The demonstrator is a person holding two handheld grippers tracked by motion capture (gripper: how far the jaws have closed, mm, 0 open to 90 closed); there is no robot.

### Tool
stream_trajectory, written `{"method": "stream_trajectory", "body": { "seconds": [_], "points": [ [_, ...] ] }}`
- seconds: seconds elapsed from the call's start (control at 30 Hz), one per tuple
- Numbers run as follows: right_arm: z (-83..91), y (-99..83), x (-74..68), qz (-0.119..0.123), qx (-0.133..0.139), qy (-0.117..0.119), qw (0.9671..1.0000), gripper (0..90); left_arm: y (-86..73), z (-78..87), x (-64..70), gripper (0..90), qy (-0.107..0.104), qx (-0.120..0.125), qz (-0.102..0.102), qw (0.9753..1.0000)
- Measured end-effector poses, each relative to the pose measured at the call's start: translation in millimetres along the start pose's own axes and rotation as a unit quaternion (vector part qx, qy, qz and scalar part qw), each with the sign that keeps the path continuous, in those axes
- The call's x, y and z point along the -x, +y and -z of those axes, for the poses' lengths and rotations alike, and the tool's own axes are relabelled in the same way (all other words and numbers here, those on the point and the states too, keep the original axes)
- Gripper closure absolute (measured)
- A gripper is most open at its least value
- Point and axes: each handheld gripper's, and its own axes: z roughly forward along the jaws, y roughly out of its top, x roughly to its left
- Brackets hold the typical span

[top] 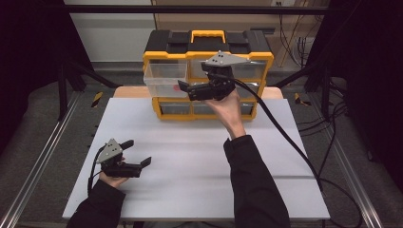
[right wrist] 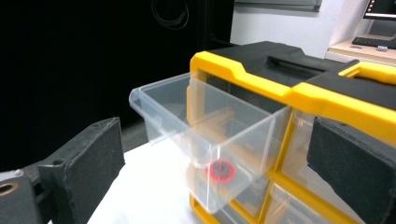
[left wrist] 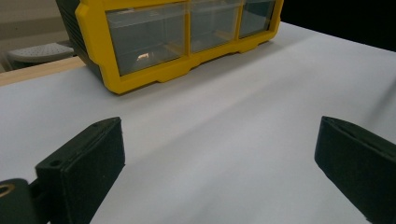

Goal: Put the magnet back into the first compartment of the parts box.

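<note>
My right gripper (top: pixel 183 88) is raised in front of the organizer (top: pixel 207 47), level with its upper row of drawers. Its jaws stand wide apart and hold nothing.

The top-left drawer (top: pixel 165 77) is pulled out of the organizer and projects toward me. It is clear plastic. In the right gripper view the drawer (right wrist: pixel 205 126) sits between my two jaws but farther off, not touching either one.

A red ring (right wrist: pixel 220 170) lies on the floor of the drawer, near its front wall (seen through the clear plastic). In the high view the ring (top: pixel 177 87) shows as a red spot just left of my right jaw tips; I cannot tell whether the tips are over the drawer rim or just beside it.

My left gripper (top: pixel 138 153) rests low over the table (top: pixel 199 156), near its left front corner, well apart from the organizer. Its jaws are also wide and empty. The left gripper view shows the bare table (left wrist: pixel 233 121) between them, with the lower drawers of the organizer (left wrist: pixel 182 32) beyond.
</note>
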Motion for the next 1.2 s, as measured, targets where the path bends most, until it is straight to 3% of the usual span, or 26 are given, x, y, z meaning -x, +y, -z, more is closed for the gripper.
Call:
{"method": "stream_trajectory", "body": {
  "seconds": [0.3,0.63,1.2],
  "points": [
    [27.7,-24.0,-3.5,0.000,0.006,0.005,1.0000,4.0,-0.1,-0.5,0.4,1.2,0.001,-0.001,-0.001,1.0000],
    [59.2,-59.4,4.3,-0.005,0.002,-0.006,1.0000,4.0,-0.3,-1.1,0.6,1.2,0.001,-0.003,-0.001,1.0000],
    [96.9,-130.4,24.0,-0.048,-0.010,-0.022,0.9985,3.9,-0.7,-2.0,0.1,1.2,0.001,-0.006,-0.001,1.0000]
  ]
}}
